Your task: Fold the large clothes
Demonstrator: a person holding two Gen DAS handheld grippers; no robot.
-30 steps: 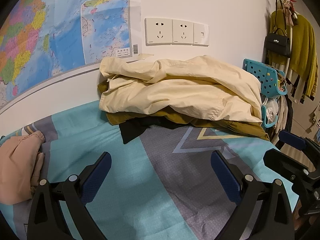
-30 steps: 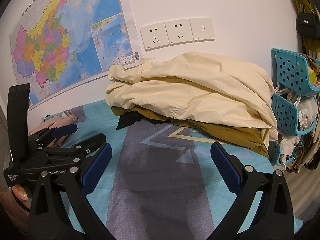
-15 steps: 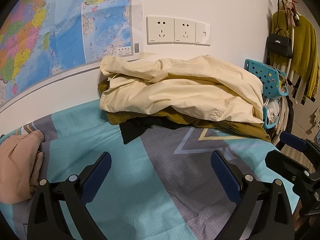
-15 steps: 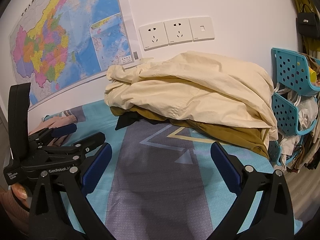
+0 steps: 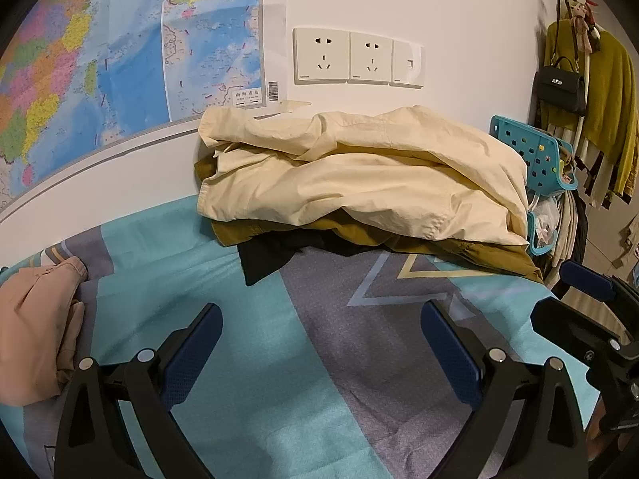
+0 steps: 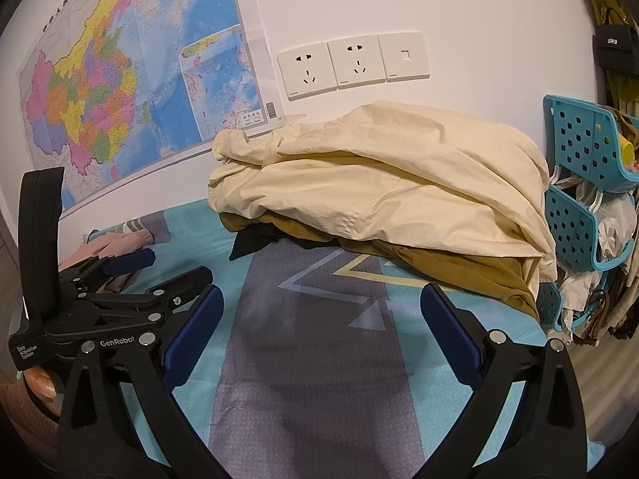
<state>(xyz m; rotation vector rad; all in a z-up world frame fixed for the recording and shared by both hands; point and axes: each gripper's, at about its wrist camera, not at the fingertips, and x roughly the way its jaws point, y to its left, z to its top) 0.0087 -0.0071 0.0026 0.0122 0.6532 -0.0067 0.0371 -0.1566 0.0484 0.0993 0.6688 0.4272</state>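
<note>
Clothes pile [image 5: 359,183] is lying straight ahead of both tongs, against the wall, long axis running across their line of reach. Cream garment [image 6: 383,195] is topping olive and black layers. Left gripper [image 5: 319,343] and right gripper [image 6: 319,319] are hovering over the bedsheet [image 5: 247,359], jaws wide, holding nothing; neither looks clearly nearer. Left gripper's body is showing "GenRobot" and "Data Acquisition System".

Wall map [image 5: 100,64], multicoloured, mounted left on white wall. Triple socket-and-switch panel [image 5: 357,58], white, right of map. Teal perforated plastic baskets [image 6: 583,175], stacked, at bed's right end, stuffed with bags. Black handbag [image 5: 561,86] hung over mustard sweater [image 5: 611,92]. Bedsheet [image 5: 247,307], teal and grey, geometric print.
</note>
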